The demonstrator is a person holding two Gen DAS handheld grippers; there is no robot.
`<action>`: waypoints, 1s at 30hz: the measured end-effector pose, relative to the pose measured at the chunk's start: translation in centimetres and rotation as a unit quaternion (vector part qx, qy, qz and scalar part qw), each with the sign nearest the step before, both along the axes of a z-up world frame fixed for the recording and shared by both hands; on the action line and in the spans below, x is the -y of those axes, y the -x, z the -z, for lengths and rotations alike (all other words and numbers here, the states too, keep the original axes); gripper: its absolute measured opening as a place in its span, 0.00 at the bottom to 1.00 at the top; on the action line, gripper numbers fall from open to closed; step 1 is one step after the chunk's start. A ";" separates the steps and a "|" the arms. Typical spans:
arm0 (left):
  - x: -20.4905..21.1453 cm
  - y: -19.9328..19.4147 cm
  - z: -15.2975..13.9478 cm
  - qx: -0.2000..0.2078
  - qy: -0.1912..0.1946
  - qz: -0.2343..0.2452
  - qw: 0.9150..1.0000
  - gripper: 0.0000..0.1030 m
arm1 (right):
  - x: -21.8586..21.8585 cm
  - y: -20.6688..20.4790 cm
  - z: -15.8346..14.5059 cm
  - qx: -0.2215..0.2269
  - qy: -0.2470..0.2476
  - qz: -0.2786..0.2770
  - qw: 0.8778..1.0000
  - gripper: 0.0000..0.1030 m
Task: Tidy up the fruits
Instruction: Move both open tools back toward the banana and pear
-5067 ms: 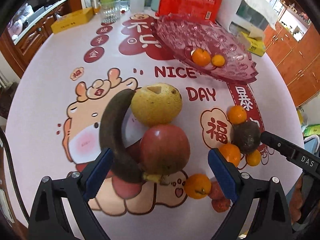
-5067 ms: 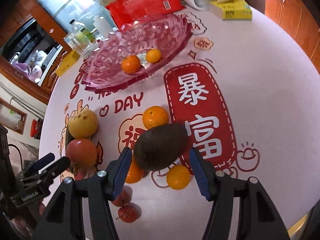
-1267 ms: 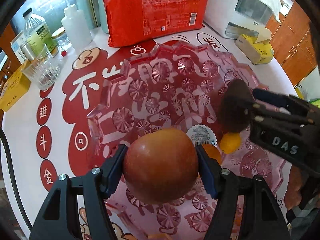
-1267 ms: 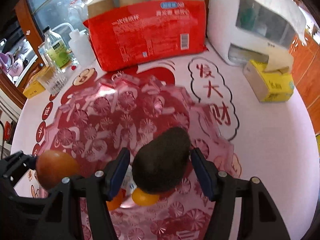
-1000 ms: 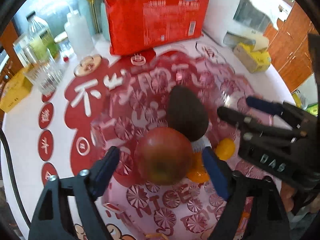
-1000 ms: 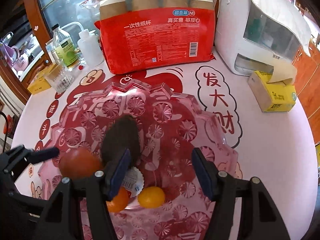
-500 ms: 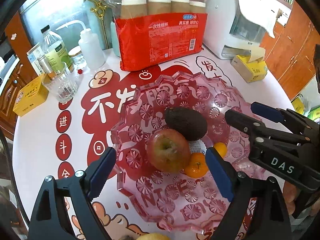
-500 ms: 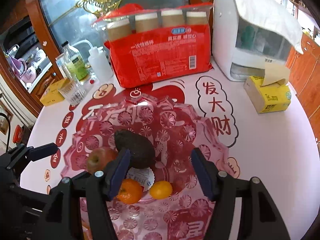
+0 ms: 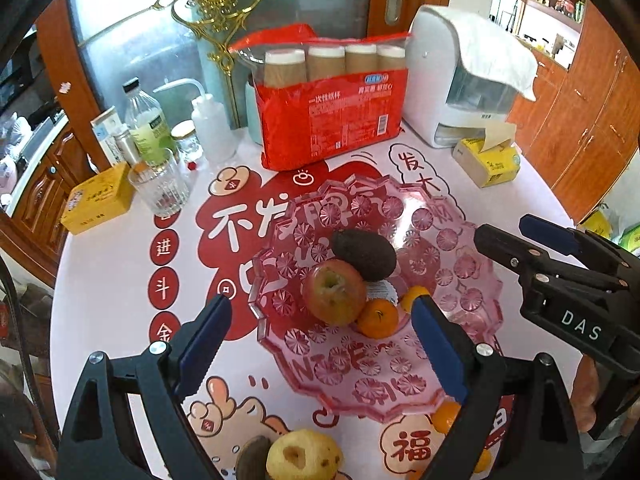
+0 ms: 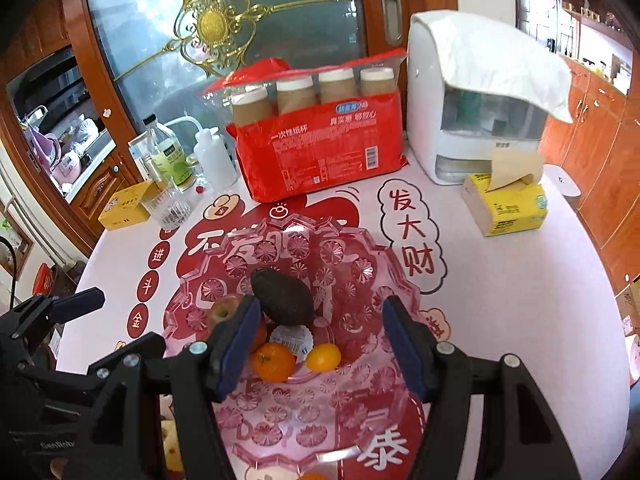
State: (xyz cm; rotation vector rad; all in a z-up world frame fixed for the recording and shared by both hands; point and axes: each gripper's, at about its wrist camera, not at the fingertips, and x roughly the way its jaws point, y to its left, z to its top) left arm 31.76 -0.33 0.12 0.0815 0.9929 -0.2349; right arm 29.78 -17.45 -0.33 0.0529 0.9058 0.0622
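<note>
A pink glass fruit plate (image 9: pixel 460 280) (image 10: pixel 360 280) sits mid-table. In it lie a red apple (image 9: pixel 334 296) (image 10: pixel 222 308), a dark avocado (image 9: pixel 364 254) (image 10: pixel 282 298), an orange (image 9: pixel 378 318) (image 10: pixel 274 362) and a small yellow-orange fruit (image 9: pixel 414 294) (image 10: pixel 323 357). My left gripper (image 9: pixel 320 344) is open and empty, raised above the plate's near side. My right gripper (image 10: pixel 316 344) is open and empty above the plate; it also shows at the right of the left wrist view (image 9: pixel 560 264). A yellow pear (image 9: pixel 304 456) and a dark fruit (image 9: pixel 252 460) lie on the table near me.
At the back stand a red pack of paper cups (image 9: pixel 332 120), a white appliance (image 9: pixel 464 80), a yellow tissue box (image 9: pixel 488 160), a glass (image 9: pixel 160 188), bottles (image 9: pixel 146 124) and a yellow box (image 9: pixel 98 200). More oranges (image 9: pixel 448 416) lie beside the plate's near rim.
Both grippers opened, leaving the apple and the avocado in the plate, and have since pulled back and upward away from it.
</note>
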 end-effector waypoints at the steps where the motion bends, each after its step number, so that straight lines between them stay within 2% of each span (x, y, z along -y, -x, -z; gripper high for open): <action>1: -0.1 0.4 -0.4 0.003 0.002 -0.001 1.000 0.88 | 0.0 0.3 -0.3 0.002 0.001 0.001 1.000 0.62; 13: -1.0 6.2 -4.4 0.039 0.013 -0.013 0.999 0.90 | 0.1 5.8 -4.3 0.032 0.004 -0.009 0.999 0.62; 21: -2.3 11.5 -7.0 0.075 0.017 -0.036 0.996 0.94 | -1.2 10.6 -6.9 0.059 -0.003 -0.046 0.997 0.62; 30: -4.9 16.3 -8.7 0.096 0.016 -0.077 0.992 0.95 | -2.6 14.5 -7.7 0.068 -0.021 -0.084 0.994 0.62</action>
